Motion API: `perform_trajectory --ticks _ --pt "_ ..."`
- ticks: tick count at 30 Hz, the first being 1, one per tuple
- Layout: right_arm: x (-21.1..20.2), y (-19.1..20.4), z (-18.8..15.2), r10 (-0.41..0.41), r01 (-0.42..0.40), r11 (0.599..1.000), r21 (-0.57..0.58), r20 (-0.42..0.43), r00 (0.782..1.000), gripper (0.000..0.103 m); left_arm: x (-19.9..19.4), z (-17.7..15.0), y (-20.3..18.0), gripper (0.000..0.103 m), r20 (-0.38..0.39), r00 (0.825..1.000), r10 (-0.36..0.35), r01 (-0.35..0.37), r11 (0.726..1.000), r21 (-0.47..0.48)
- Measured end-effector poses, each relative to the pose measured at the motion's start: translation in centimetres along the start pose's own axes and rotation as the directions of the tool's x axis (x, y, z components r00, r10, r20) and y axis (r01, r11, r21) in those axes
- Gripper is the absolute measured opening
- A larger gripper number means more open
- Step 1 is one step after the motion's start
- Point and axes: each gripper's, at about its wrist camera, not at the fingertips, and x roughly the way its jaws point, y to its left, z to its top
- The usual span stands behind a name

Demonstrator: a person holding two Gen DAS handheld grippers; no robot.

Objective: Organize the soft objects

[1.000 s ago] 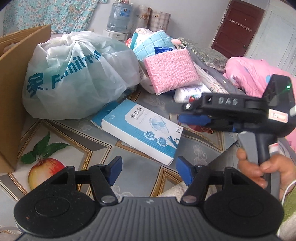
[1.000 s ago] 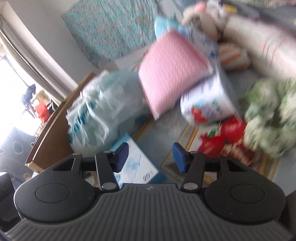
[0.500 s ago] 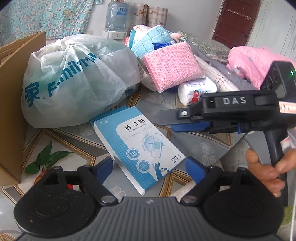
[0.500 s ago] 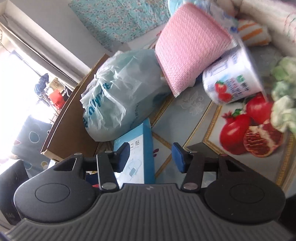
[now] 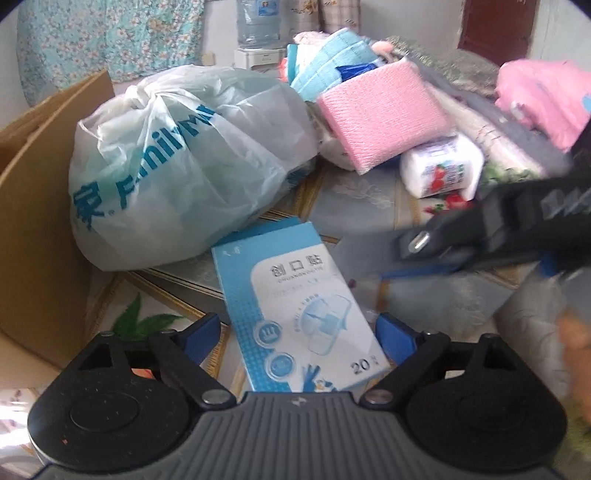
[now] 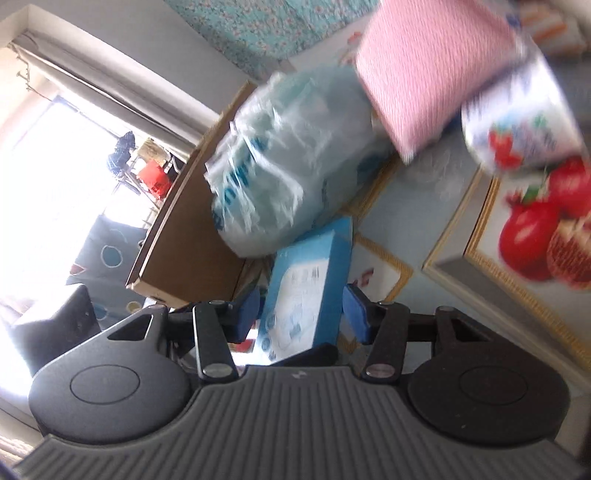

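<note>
Left tongs [image 5: 298,332] standing spread wide, having just been opening further, and straddling the near end of the blue-and-white plaster box [image 5: 295,302]; the pads are flanking the box edges with gaps showing, not pressing. Right tongs [image 6: 302,308] are sitting half spread, with the same box [image 6: 306,291] showing between the blue pads; no contact is showing on either side. In the left view the right tool is crossing in blurred just beyond the box, and whether it is touching anything there cannot be told. Judging the step: lining up on the box, nothing lifted yet. The next move is calling for one pair of tongs to close on the long edges of the box, squarely, since the carton is lying flat on the counter [image 5: 354,206] with its far corner against the knotted white plastic bag [image 5: 184,162]. The cardboard box [image 5: 33,206] is standing open on the left, a likely destination, though that is a guess. Beyond: pink knitted cloth [image 5: 384,118] leaning on a heap, strawberry-printed tissue pack [image 5: 443,170] just beside it, pink garment [image 5: 543,96] farther right. Counter is wearing a fruit-printed cover. Room: floral curtain [image 5: 110,37], water dispenser bottle [image 5: 258,18], dark red door [image 5: 495,26], bright window in the right view.
</note>
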Motion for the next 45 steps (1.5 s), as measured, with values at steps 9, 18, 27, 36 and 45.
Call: perform_trajectory --ticks 9,18,27,36,45 --pt "-5.5 -1.6 3.8 -0.075 0.032 0.987 0.156 0.278 0.958 0.081 0.9 0.5 -0.6 0.089 -0.007 0.999 0.031 -0.031 0.999 0.016" --pt "-9.2 -0.6 6.2 -0.304 0.307 0.949 0.069 0.460 0.835 0.083 0.8 0.3 0.3 0.083 0.021 1.000 -0.009 0.009 1.000 0.002" --pt "-3.9 0.6 9.0 -0.438 0.529 0.823 -0.205 0.363 0.822 0.084 0.7 0.1 0.4 0.083 0.026 1.000 -0.015 0.016 1.000 -0.005" --pt "-3.3 1.6 7.7 -0.436 0.546 0.795 -0.264 0.377 0.817 0.040 0.5 -0.1 0.5 0.082 0.030 0.999 -0.011 0.012 1.000 -0.008" --pt "-8.2 2.9 5.5 -0.252 0.324 0.910 -0.259 0.275 0.928 0.026 0.1 -0.7 0.5 0.082 0.038 0.999 -0.002 0.003 1.000 -0.019"
